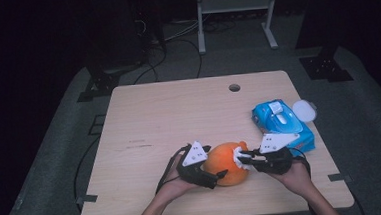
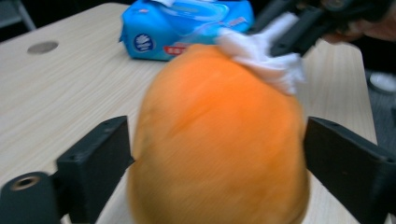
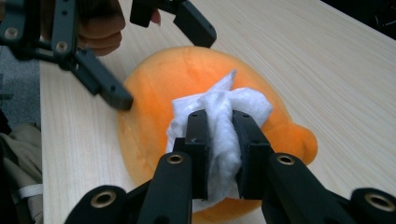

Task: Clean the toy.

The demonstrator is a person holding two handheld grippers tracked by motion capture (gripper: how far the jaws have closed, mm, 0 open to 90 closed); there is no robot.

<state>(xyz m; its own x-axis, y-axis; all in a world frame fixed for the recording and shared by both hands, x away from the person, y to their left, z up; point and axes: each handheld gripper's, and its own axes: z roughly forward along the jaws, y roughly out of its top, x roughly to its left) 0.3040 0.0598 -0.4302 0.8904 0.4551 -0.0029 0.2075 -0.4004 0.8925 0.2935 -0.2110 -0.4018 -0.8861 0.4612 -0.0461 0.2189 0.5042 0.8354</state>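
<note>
An orange plush toy (image 1: 225,164) (image 2: 219,140) (image 3: 154,79) lies near the front edge of the wooden table (image 1: 179,113). My left gripper (image 1: 216,161) (image 2: 218,128) (image 3: 163,69) stands open around it, one jaw at each side; the jaws reach the plush without denting it. From the right, my right gripper (image 1: 239,158) (image 3: 220,116) (image 2: 280,35) is shut on a crumpled white wipe (image 1: 242,160) (image 2: 266,60) (image 3: 219,100). The wipe rests against the top of the toy. The toy looks blurred in the left gripper view.
A blue pack of wet wipes (image 1: 282,122) (image 2: 182,28) lies at the table's right side, with a round white lid (image 1: 304,109) beside it. A cable hole (image 1: 234,88) (image 2: 42,46) sits near the far edge. Dark floor and stands surround the table.
</note>
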